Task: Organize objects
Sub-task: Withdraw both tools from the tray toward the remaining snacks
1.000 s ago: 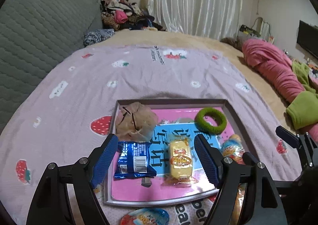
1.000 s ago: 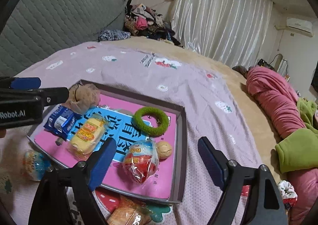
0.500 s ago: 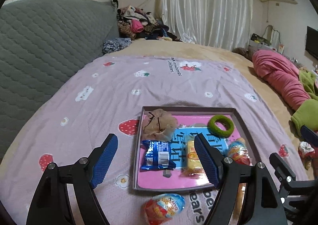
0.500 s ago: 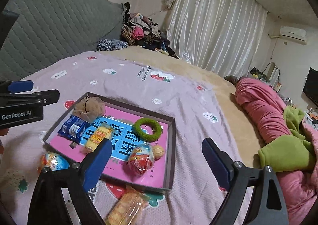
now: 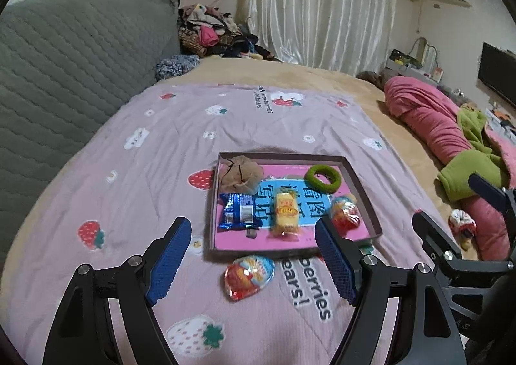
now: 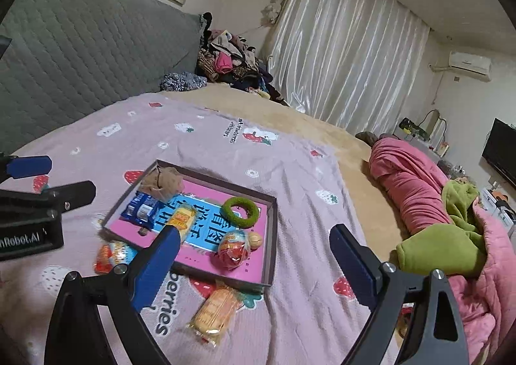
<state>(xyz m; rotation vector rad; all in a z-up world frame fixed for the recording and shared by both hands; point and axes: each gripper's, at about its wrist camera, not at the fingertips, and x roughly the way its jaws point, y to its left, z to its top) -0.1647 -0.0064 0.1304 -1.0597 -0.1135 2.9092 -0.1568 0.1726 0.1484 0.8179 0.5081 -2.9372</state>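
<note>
Both grippers are hovering over the bed with fingers spread wide and holding nothing: the left gripper and the right gripper.

Nearest, two items are lying loose on the strawberry-print blanket. In the left wrist view, a red-and-blue egg-shaped snack packet is resting at 6 o'clock from the tray, just outside its near rim. In the right wrist view, a yellow biscuit packet is lying just beyond the tray's near right corner.

Farther out, the shallow tray is already holding a blue wrapper, a yellow cake bar, a second egg-shaped packet and a small tan ball. Toward its 12 o'clock edge are sitting a beige scrunchie and a green ring.

Judging by this, the sorting is mostly done; the two loose packets are probably what is left.
</note>
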